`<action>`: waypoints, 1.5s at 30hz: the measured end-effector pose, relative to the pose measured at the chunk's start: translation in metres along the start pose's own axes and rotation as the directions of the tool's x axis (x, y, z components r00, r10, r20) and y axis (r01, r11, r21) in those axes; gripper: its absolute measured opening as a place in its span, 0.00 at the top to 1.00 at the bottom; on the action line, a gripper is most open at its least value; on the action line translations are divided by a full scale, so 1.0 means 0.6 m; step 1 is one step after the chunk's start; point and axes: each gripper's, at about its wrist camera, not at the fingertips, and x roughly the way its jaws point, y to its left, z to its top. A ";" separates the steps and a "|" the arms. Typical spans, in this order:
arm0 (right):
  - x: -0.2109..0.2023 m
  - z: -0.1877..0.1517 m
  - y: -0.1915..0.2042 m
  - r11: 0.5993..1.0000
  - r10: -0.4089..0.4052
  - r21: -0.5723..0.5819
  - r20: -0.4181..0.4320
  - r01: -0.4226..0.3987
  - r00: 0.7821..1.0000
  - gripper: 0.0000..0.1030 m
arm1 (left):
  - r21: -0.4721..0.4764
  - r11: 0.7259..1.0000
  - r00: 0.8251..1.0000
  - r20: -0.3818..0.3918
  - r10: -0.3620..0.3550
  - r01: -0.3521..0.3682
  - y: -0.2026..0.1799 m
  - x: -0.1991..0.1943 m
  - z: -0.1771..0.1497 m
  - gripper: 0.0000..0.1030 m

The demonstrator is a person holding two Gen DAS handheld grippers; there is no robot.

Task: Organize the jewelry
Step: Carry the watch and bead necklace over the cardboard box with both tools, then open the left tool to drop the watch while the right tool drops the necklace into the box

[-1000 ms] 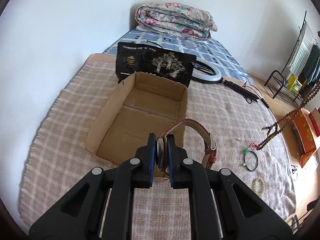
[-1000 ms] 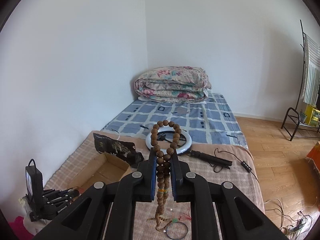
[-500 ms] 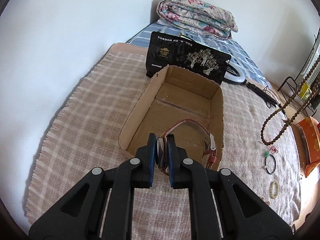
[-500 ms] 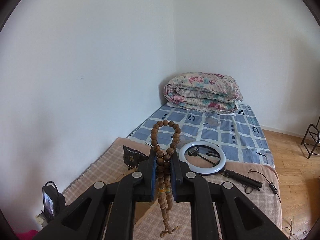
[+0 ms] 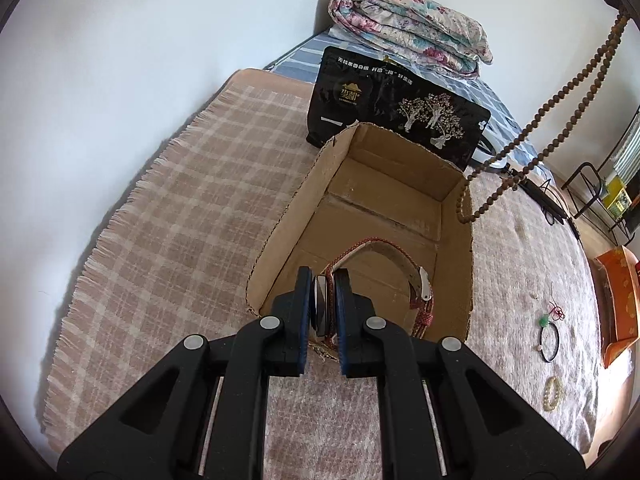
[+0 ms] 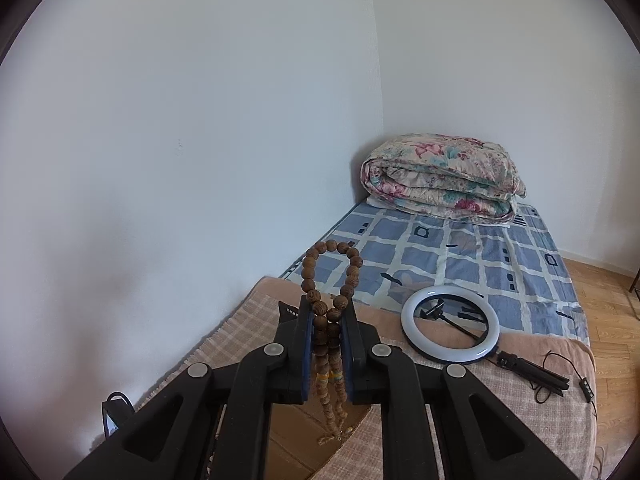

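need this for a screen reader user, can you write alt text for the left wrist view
The left tool is shut on a watch, its red strap arching over an open cardboard box on a plaid blanket. A wooden bead string hangs at the box's right, with bracelets beyond.

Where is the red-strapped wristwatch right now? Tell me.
In the left wrist view, the red-strapped wristwatch sits clamped in the left gripper, jaws shut on its face, its strap looping over the near end of the open brown cardboard box.
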 end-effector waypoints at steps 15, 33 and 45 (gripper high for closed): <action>0.169 -0.115 -0.023 1.000 0.023 0.020 -0.231 -0.019 0.973 0.50 | -0.031 0.999 0.999 0.032 0.036 -0.035 -0.002 0.015 0.027 0.48; 0.085 -0.141 -0.057 0.994 -0.103 0.025 -0.189 0.110 0.976 0.11 | -0.004 0.999 0.997 0.070 0.039 -0.039 -0.027 -0.034 0.022 0.48; -0.046 -0.186 -0.123 0.965 -0.246 0.049 -0.149 0.256 0.958 0.00 | 0.140 0.990 0.995 0.097 -0.001 -0.013 -0.123 -0.075 -0.015 0.31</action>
